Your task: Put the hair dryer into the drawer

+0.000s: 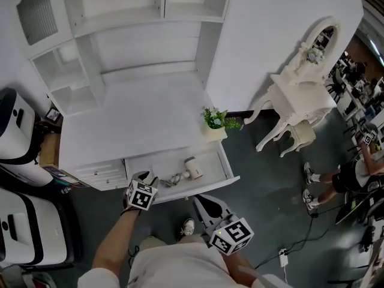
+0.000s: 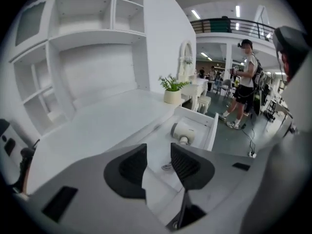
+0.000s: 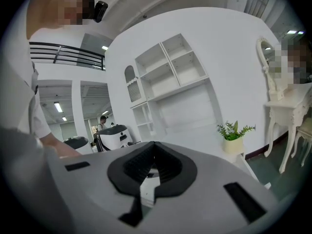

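1 dryer (image 1: 193, 168) in open drawer (image 1: 231, 176); 1 plant (image 1: 215, 120), desk (image 1: 138, 125) front-right corner. L gripper (image 2: 158, 147) spread, R gripper (image 3: 152, 147) pressed together, both empty.

White shelved hutch (image 1: 138, 35) above a white desktop (image 1: 138, 125) at far left, plain white wall (image 1: 282, 29) to its right, ornate white vanity table (image 1: 297, 104) with oval mirror (image 1: 321, 41) far right, potted plant (image 1: 215, 120) between them, dark grey floor (image 1: 264, 191), ceiling strip lights (image 2: 237, 11) beyond
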Available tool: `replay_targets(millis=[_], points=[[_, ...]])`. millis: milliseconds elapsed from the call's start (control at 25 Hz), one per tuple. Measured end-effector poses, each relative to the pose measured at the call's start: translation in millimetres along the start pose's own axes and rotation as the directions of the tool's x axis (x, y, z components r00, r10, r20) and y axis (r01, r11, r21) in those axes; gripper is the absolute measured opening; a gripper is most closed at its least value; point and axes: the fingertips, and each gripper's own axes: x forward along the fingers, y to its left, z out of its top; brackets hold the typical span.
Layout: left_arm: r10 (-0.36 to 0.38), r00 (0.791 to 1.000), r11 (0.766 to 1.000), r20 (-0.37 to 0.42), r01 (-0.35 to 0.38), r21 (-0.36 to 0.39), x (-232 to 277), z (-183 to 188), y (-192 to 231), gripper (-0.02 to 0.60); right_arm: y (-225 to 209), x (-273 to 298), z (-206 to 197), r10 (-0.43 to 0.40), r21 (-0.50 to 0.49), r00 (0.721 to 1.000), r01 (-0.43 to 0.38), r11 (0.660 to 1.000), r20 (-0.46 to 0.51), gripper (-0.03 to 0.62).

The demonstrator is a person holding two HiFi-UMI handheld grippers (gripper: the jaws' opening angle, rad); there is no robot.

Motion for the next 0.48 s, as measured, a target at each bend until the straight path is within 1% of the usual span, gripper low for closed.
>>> replay_targets(millis=[120,240,360,480], points=[[0.039,0.997,0.997,0.068,-0.034,-0.066,-17.3,9.7,16.9,0.098,4.2,7.3,3.4,0.020,-0.010,1.000,-0.020,1.000,0.004,0.009],[0.071,0.989,0.994,0.131,-0.060,-0.090,-37.4,24.5,26.4,0.043,7.0,13.6,7.9,0.046,-0.014,0.999,-0.045,0.999,0.009,0.009],[0.099,0.978,0.990,0.184,-0.078,-0.121,-55.8,35.6,33.7,0.021,6.3,17.8,12.4,0.069,-0.024,0.998,-0.068,0.997,0.016,0.009],[0.131,0.967,0.981,0.218,-0.095,-0.168,-74.7,43.6,43.1,0.017,0.8,22.5,17.8,0.066,-0.045,0.998,-0.065,0.997,0.013,0.009]])
